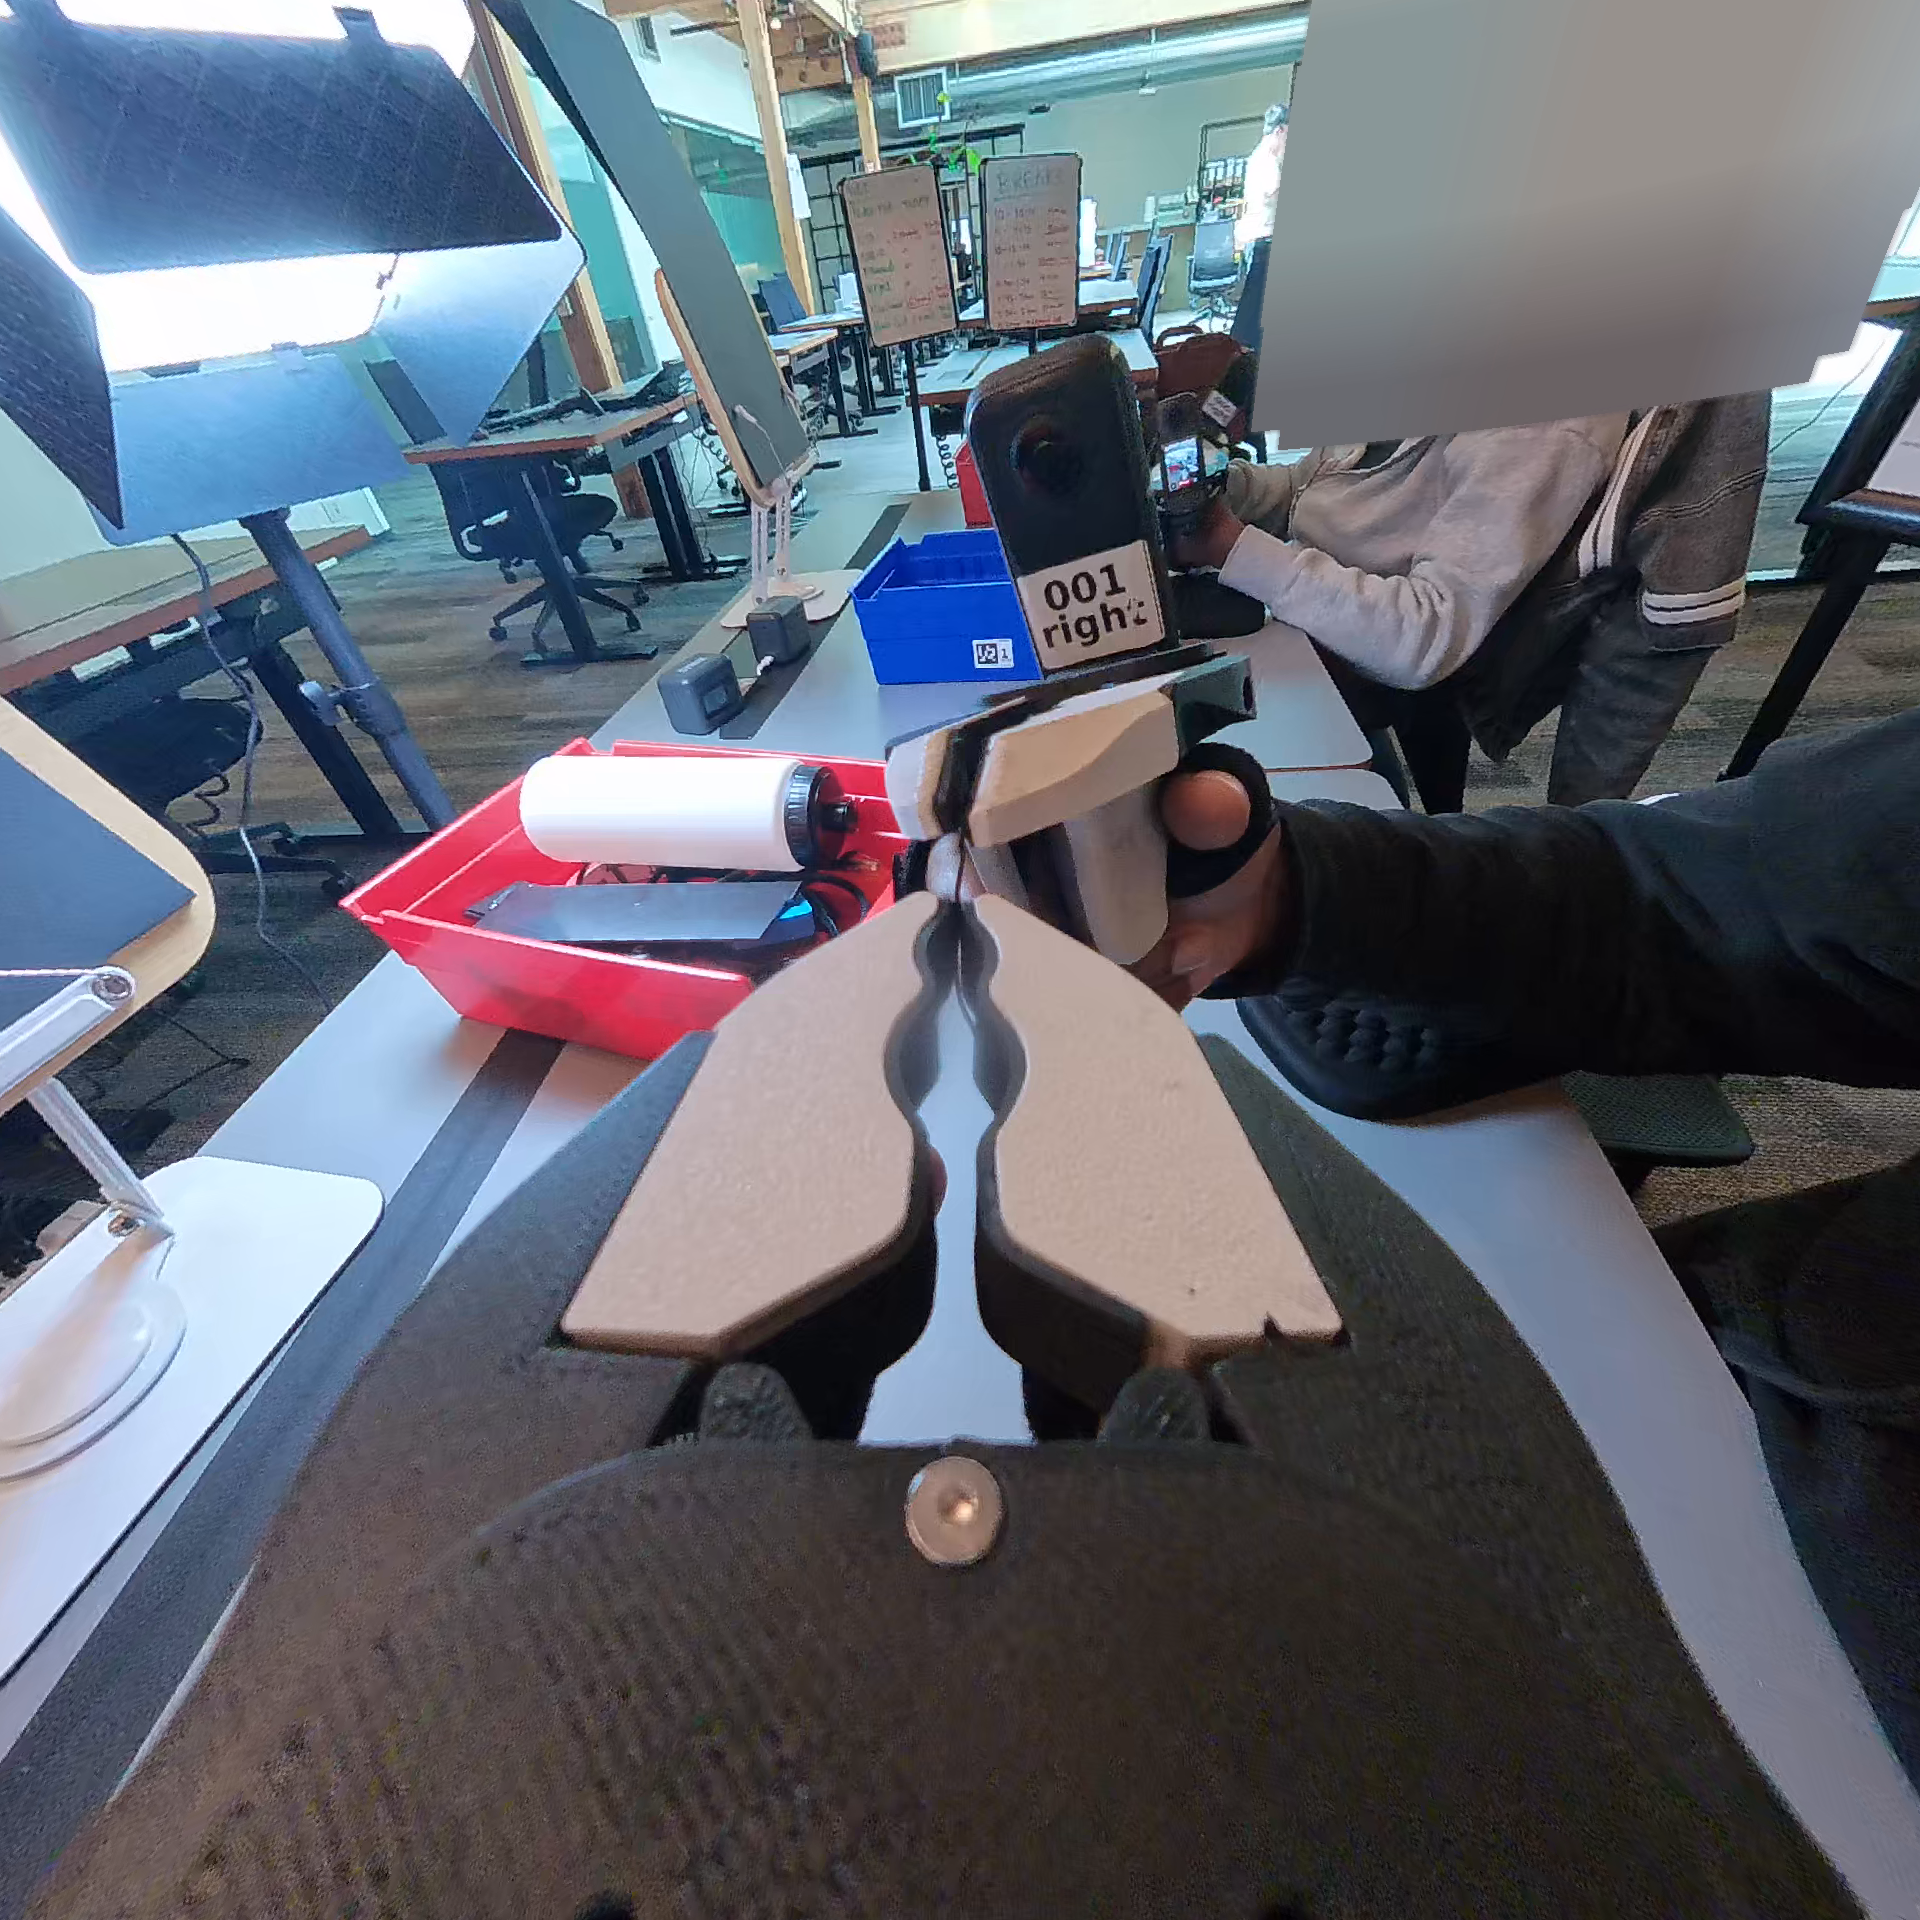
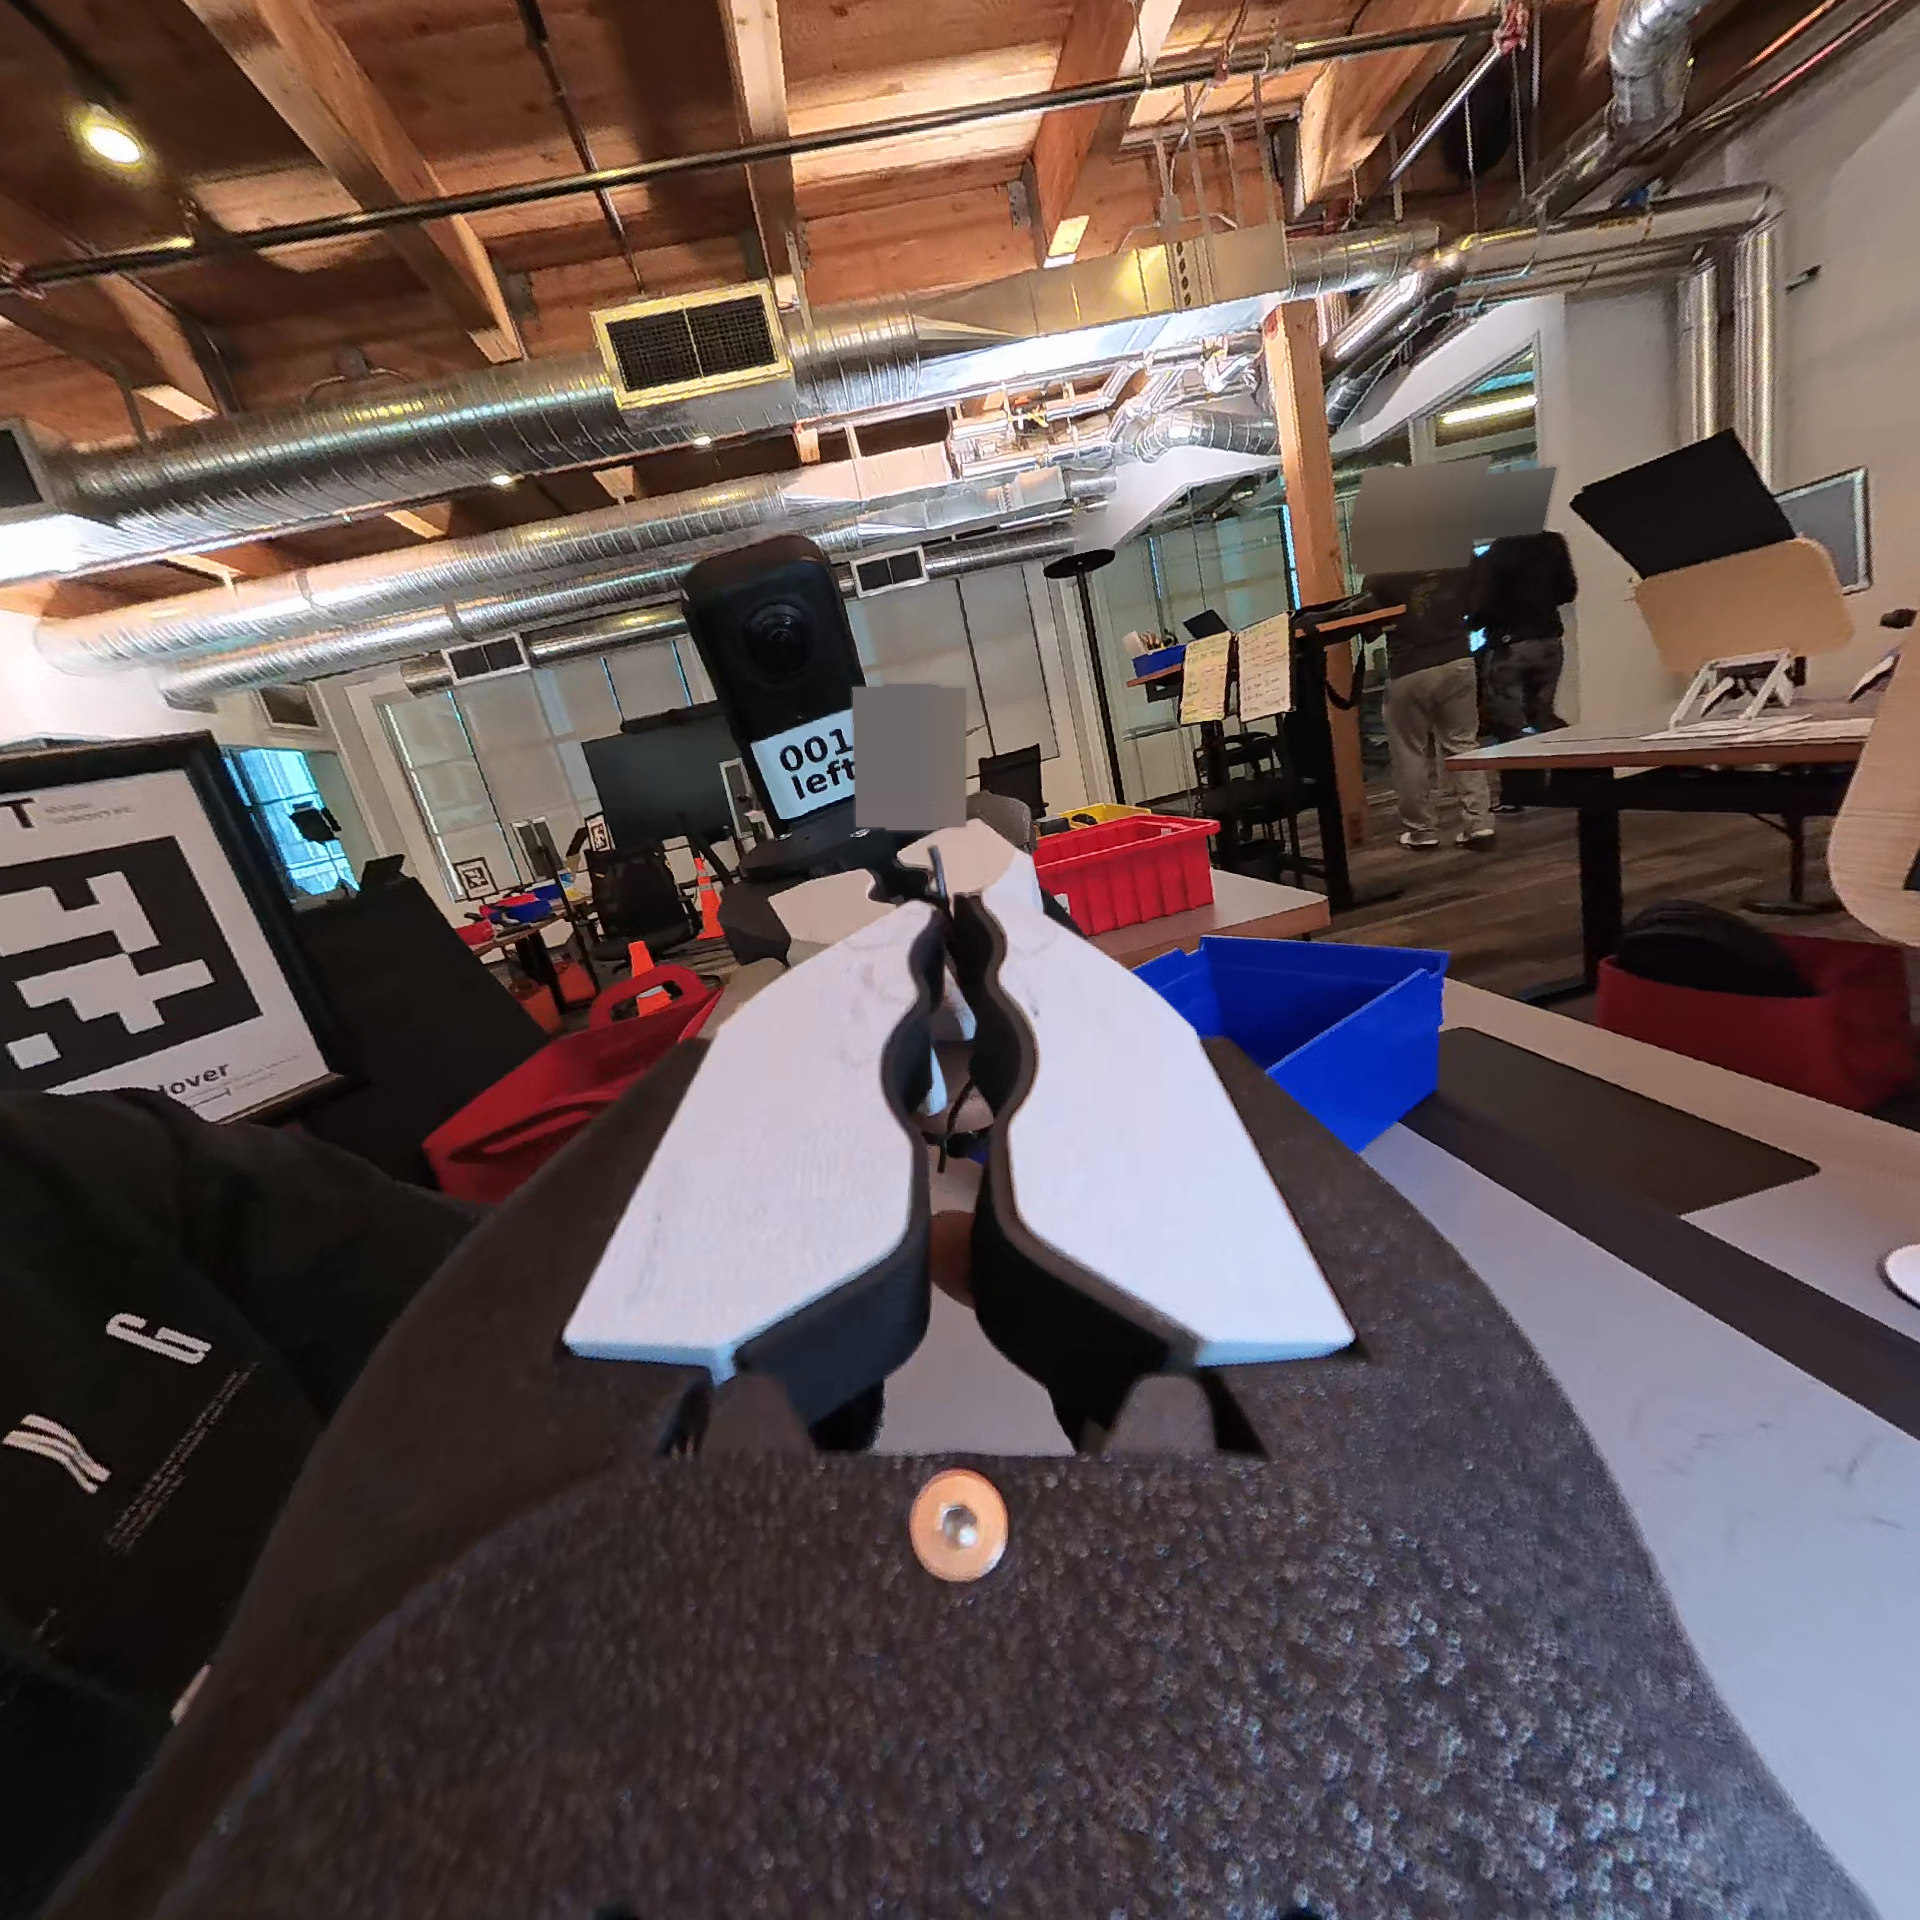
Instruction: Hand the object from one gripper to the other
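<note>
**Handover at the point of exchange**

The two tools meet tip to tip above the desk (image 1: pixel 1558 1299). The left hand-held gripper (image 1: pixel 953 920) and the right hand-held gripper (image 2: pixel 951 914) both look pressed together on a thin dark cord-like object (image 1: pixel 961 878) with a white bit. Judged next: one must let go. Only the left view shows the red bin (image 1: pixel 582 987); only the right shows the cord dangling below.

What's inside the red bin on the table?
In the red bin lie a white bottle on its side and a flat dark device over some cables. The rest is hidden beneath them.
</note>
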Demonstrator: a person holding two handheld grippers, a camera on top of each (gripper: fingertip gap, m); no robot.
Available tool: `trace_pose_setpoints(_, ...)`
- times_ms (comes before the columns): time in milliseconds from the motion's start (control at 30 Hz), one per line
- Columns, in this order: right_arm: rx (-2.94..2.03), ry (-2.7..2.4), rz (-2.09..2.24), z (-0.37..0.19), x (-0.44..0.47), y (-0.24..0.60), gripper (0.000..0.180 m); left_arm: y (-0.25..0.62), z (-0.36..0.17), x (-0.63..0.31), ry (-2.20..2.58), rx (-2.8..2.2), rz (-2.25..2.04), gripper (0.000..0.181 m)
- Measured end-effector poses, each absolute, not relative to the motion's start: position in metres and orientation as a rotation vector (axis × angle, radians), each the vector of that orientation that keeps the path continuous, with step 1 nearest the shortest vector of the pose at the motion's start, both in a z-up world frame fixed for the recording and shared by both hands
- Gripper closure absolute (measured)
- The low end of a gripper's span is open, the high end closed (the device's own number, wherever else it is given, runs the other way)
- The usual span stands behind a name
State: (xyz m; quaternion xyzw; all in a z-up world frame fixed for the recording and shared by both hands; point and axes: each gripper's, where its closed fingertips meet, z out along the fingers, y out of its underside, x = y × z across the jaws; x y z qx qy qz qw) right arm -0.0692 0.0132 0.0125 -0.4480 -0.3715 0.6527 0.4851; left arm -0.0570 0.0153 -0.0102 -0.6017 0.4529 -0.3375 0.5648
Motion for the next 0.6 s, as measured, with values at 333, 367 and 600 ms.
trace_pose_setpoints(333,-1.085,-0.901,1.574,0.0104,-0.0728,0.0124,0.179,0.0145,-0.0043,-0.0563,1.038,-1.376,-0.786,0.175)
trace_pose_setpoints(367,-1.086,-0.899,1.578,0.0107,-0.073,0.0121,0.179,0.014,-0.0045,-0.056,1.044,-1.373,-0.782,0.179)
trace_pose_setpoints(600,-1.06,-0.921,1.568,0.0133,-0.0709,0.0089,0.175,0.0106,-0.0075,-0.0561,1.08,-1.401,-0.78,0.18)
